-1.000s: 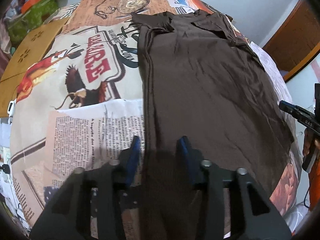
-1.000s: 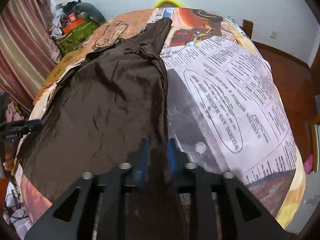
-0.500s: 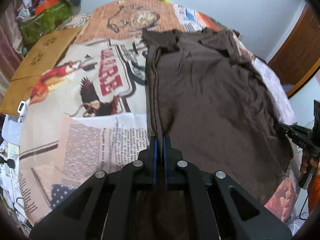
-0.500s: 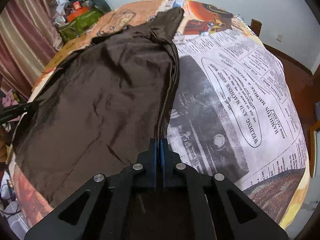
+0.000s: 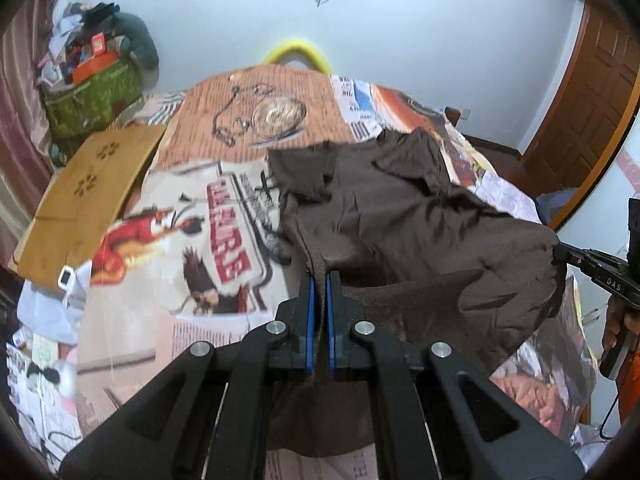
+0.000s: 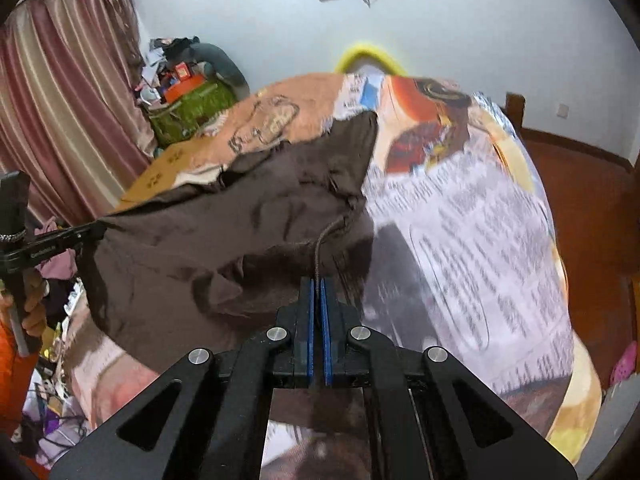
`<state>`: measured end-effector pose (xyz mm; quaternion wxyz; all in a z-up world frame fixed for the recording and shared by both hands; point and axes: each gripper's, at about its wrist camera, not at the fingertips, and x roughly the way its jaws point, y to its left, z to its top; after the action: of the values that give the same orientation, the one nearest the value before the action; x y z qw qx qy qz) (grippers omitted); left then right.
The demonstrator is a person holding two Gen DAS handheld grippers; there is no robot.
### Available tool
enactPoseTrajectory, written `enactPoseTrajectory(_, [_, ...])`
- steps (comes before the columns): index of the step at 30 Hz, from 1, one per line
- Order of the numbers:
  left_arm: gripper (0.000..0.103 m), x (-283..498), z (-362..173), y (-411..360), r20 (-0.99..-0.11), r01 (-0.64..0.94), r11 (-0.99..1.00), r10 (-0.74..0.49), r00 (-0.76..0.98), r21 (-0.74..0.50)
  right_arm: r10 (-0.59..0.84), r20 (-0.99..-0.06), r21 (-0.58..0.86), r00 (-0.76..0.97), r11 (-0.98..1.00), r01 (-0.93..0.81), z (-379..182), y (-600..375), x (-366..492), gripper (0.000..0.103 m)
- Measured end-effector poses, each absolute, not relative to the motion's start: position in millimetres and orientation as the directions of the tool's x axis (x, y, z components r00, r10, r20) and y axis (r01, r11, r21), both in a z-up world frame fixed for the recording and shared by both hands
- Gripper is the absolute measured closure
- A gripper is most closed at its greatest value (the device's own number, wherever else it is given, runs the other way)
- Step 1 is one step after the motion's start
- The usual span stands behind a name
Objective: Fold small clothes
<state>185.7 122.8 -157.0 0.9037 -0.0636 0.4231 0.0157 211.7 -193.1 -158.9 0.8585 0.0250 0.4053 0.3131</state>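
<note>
A dark brown garment lies on a bed covered with a printed newspaper-style sheet. Its near hem is lifted off the bed while the far end with the sleeves still rests on the sheet. My left gripper is shut on the hem at the garment's left corner. My right gripper is shut on the right corner of the same brown garment. Each gripper shows in the other's view: the right gripper at the cloth's far right edge, the left gripper at its far left edge.
A flat brown cardboard sheet lies on the bed's left side. A green bag heaped with clutter stands by the pink curtain. A yellow hoop sits behind the bed. A wooden door is at right. A hand holds the left gripper's handle.
Both grippers closed on the garment's near hem and rose, lifting the near edge off the bed. The cloth now sags between the two grips and bunches toward the far end.
</note>
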Motion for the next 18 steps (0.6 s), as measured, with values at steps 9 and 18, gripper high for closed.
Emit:
enactPoseTrajectory(9, [0.099,256.7,-153.8,145.7,-0.747,-0.126,0.989,0.027,0.664,-0.076,0.545,-0.649,0.245,0.53,0.81,-0.534,-147.1,-169.8,257.7,0.1])
enactPoseTrajectory(18, [0.098,318.0,-227.9,173.2,-0.841,-0.177,0.976,-0.011,0.541,-0.126,0.466,-0.711,0.22,0.527,0.859,-0.463,-187.2,-154.0,316.1,0.1])
